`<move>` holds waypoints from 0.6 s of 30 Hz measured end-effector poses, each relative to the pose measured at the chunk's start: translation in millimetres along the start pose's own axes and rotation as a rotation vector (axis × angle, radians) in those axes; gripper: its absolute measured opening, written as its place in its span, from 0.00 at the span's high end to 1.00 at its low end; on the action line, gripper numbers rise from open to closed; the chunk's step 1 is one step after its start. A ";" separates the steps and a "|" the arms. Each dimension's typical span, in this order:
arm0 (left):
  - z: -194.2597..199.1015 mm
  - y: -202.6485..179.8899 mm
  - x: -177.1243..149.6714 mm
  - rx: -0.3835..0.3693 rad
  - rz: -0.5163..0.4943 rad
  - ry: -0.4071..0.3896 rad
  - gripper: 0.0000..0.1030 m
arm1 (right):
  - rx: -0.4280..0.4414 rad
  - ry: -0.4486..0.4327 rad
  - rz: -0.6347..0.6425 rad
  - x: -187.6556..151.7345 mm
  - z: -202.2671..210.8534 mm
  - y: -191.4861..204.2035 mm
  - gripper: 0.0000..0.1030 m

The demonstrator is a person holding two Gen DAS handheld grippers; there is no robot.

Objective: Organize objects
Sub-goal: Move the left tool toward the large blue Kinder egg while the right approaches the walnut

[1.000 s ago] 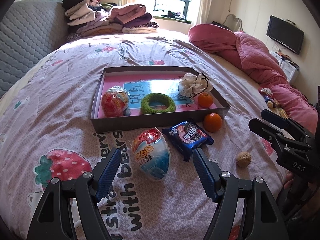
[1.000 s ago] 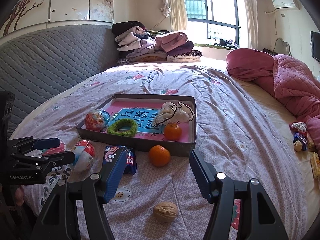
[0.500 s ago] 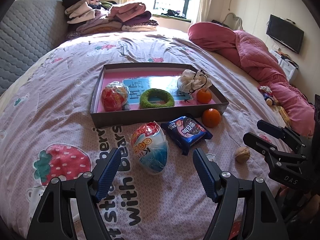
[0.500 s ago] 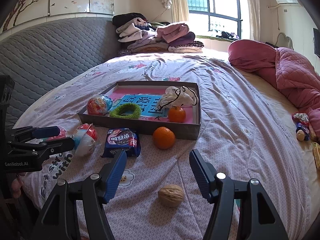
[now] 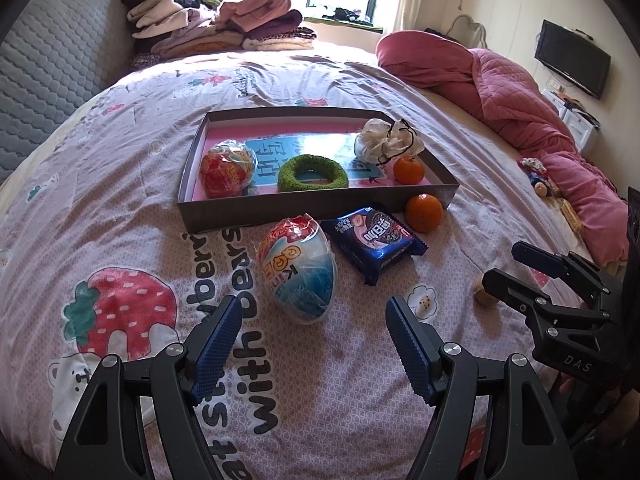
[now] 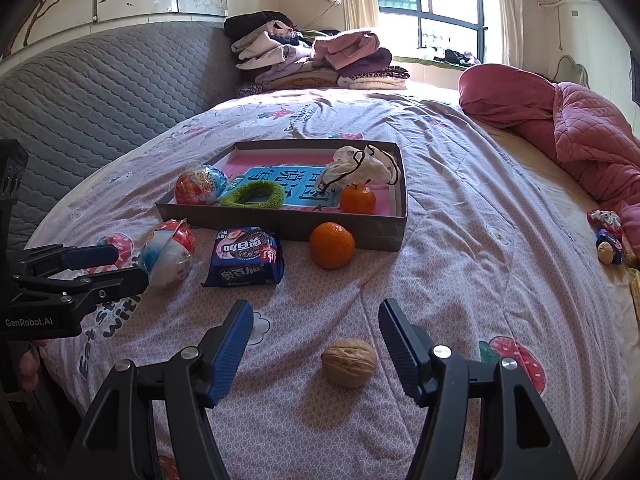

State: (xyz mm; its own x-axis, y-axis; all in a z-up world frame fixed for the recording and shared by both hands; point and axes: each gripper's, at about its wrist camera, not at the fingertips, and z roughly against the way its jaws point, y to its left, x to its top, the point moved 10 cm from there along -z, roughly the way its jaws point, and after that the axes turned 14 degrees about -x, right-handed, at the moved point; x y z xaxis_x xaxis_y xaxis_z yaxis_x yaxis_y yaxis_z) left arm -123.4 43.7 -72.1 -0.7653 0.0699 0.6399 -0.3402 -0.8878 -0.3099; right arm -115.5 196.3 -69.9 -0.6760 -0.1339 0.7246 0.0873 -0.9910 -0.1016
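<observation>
Both grippers are held low over the bedspread [image 5: 120,184] with jaws spread apart and nothing gripped. The left gripper [image 5: 314,344] is aligned on the near toy egg [image 5: 297,270], the right gripper [image 6: 316,344] on the walnut [image 6: 348,362], which lies between its fingers, untouched; both placements are judged to prepare a pick-up. Farther off, the shallow box [image 5: 320,211] is seen to contain a second wrapped egg [image 5: 227,167] at left, a green knitted ring [image 5: 313,172] at centre, a white drawstring pouch [image 5: 387,142] and a mandarin [image 5: 408,169] at right. Just outside its near wall lie a biscuit packet [image 5: 374,238] and a second mandarin [image 5: 424,213], judged yet to be stowed
</observation>
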 end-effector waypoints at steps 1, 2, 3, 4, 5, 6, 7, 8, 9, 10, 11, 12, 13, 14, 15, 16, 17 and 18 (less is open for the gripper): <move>-0.5 -0.2 -0.8 0.000 0.000 0.002 0.27 | -0.004 0.004 -0.001 -1.3 -0.4 -0.6 0.37; -1.0 -0.4 -1.7 0.000 0.000 0.004 0.27 | -0.005 0.006 -0.002 -2.3 -0.6 -1.1 0.37; -1.5 -0.3 -2.8 0.000 0.000 0.007 0.27 | -0.005 0.011 -0.002 -3.7 -1.4 -1.4 0.37; -2.0 -0.3 -3.7 0.002 0.001 0.008 0.27 | -0.008 0.017 -0.003 -5.1 -2.0 -1.6 0.37; -2.5 -0.2 -4.3 0.003 0.002 0.009 0.27 | -0.007 0.022 -0.005 -6.3 -2.7 -1.7 0.37; -3.1 -0.2 -5.3 0.004 0.003 0.012 0.27 | -0.008 0.029 -0.007 -8.1 -3.9 -2.0 0.37; -3.3 0.0 -6.5 0.004 0.005 0.015 0.27 | -0.008 0.036 -0.008 -9.5 -4.7 -2.1 0.37; -4.1 0.3 -7.5 0.004 0.007 0.018 0.27 | -0.006 0.041 -0.010 -10.8 -5.5 -2.0 0.37; -5.0 0.4 -8.7 0.003 0.009 0.022 0.27 | -0.007 0.046 -0.012 -12.3 -6.2 -2.1 0.37; -5.8 0.6 -9.8 0.002 0.013 0.026 0.27 | -0.006 0.050 -0.011 -13.5 -6.7 -2.2 0.37; -6.5 1.0 -11.0 0.001 0.016 0.030 0.27 | -0.006 0.053 -0.011 -14.6 -7.0 -2.2 0.37; -7.3 1.4 -12.1 0.002 0.019 0.034 0.27 | -0.009 0.056 -0.010 -15.8 -7.6 -2.8 0.37; -7.7 2.1 -12.9 0.002 0.021 0.036 0.27 | -0.012 0.060 -0.010 -16.8 -8.2 -3.2 0.37; -8.2 2.7 -13.7 0.002 0.023 0.038 0.27 | -0.012 0.062 -0.011 -17.8 -8.5 -3.4 0.37; -8.8 3.3 -14.2 0.003 0.026 0.040 0.27 | -0.011 0.068 -0.010 -19.0 -9.3 -3.0 0.37; -9.3 4.0 -14.5 0.004 0.030 0.042 0.27 | -0.014 0.074 -0.008 -20.0 -10.3 -2.9 0.37; -10.1 4.7 -14.6 0.004 0.032 0.044 0.27 | -0.017 0.075 -0.006 -20.9 -10.9 -2.6 0.37; -10.8 5.3 -15.1 0.006 0.034 0.045 0.27 | -0.019 0.079 0.000 -22.0 -11.9 -2.3 0.37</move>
State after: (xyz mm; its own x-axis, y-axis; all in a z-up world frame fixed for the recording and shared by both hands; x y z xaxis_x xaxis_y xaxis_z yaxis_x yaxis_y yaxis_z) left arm -119.6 42.8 -91.0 -0.8004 0.0596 0.5965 -0.3103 -0.8926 -0.3272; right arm -109.6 201.6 -93.7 -0.7321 -0.1319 0.6683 0.0735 -0.9906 -0.1149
